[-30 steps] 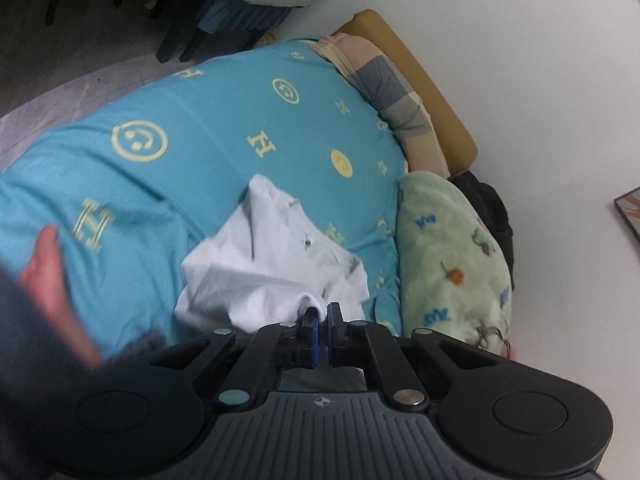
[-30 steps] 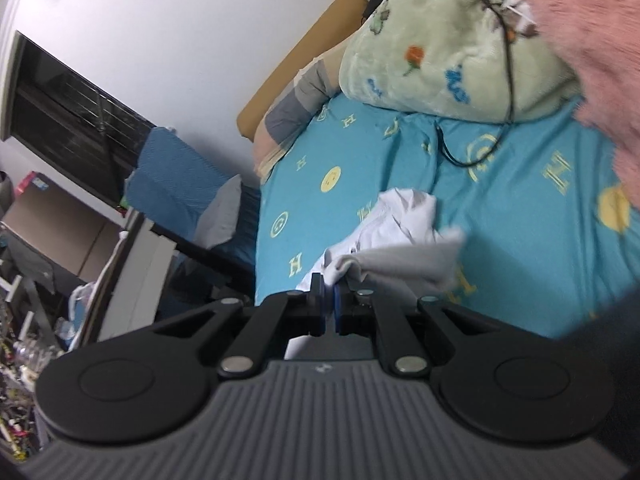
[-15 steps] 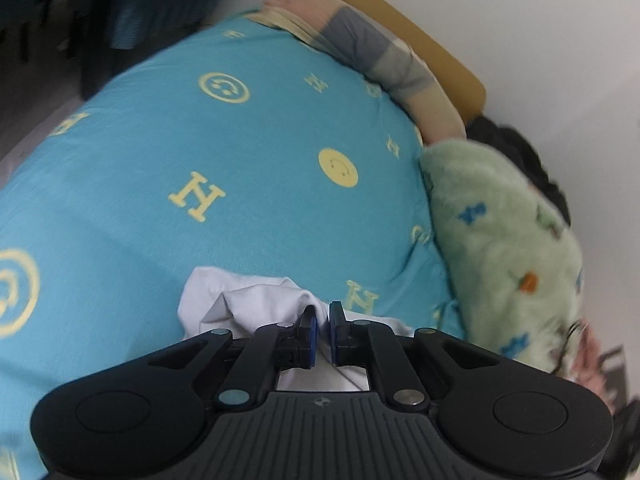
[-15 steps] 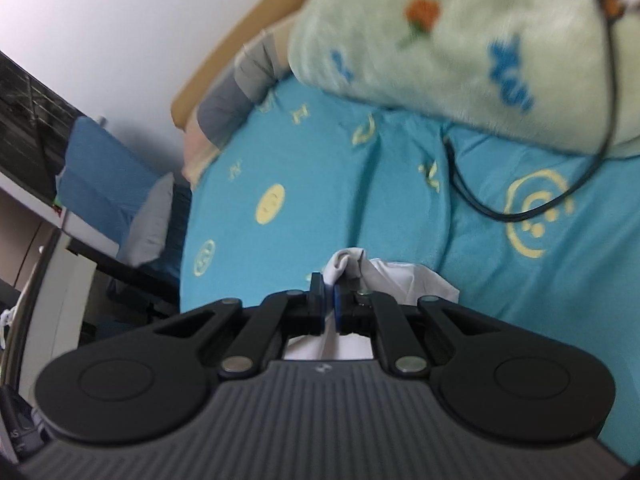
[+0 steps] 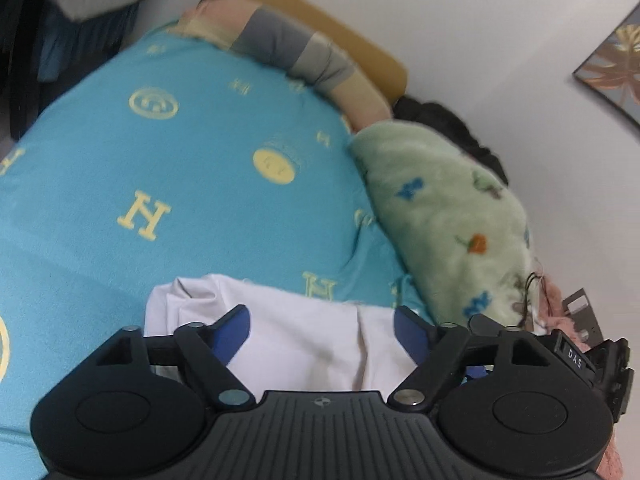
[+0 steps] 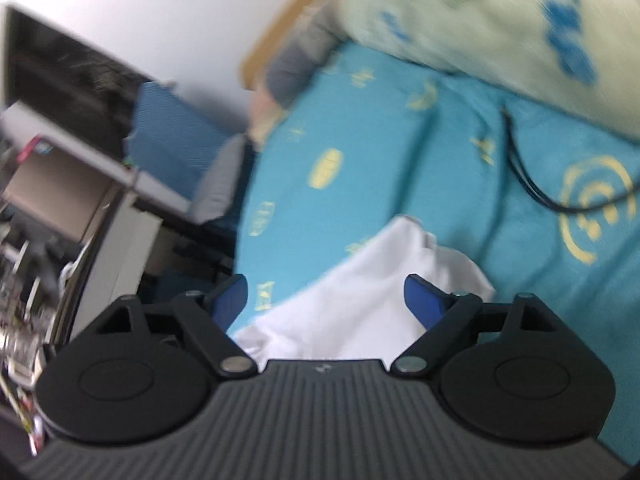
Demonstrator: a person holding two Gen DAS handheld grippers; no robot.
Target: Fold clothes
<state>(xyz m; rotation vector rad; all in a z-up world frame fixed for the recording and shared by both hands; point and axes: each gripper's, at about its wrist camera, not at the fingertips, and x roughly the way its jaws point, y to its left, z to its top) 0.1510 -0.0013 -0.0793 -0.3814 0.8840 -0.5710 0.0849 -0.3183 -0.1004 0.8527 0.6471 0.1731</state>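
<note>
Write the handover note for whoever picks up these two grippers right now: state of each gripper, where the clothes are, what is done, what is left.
Left gripper: jaws opening, pads clear of the white garment lying between them.
Right gripper: jaws opening too, the same white garment below, not pinched.
The garment lies on the turquoise bedsheet, near the green blanket; its far edge is bunched, not a neat fold.
Done: garment laid down and let go.
Left: smooth it and make the folds; how far folding has got cannot be told.
</note>
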